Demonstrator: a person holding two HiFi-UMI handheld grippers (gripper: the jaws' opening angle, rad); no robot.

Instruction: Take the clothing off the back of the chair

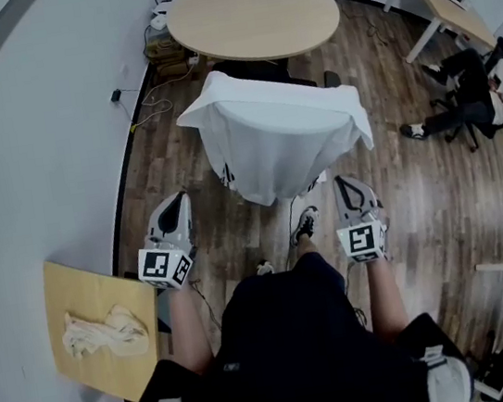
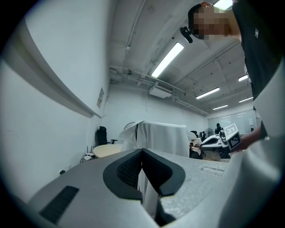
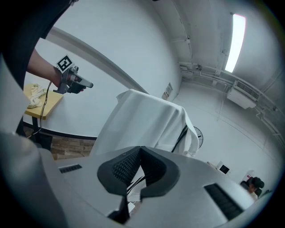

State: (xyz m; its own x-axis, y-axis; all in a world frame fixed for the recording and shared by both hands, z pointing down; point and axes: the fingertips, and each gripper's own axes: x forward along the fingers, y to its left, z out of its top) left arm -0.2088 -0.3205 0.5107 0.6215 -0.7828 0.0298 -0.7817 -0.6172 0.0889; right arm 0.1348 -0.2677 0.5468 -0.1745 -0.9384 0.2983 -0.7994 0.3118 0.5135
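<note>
Left gripper (image 1: 177, 203), right gripper (image 1: 345, 181), clothing (image 1: 271, 141) over chair (image 1: 255, 70), table (image 1: 251, 13)

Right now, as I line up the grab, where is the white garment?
In the head view, the white garment drapes over the back of the chair at centre, with the round table just beyond it.

Most of the chair (image 1: 257, 70) hidden beneath the white clothing (image 1: 272, 136)

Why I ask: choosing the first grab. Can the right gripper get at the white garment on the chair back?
Probably yes: the right gripper hovers close to the white garment, nothing between them, though its shut jaws must open first.
</note>
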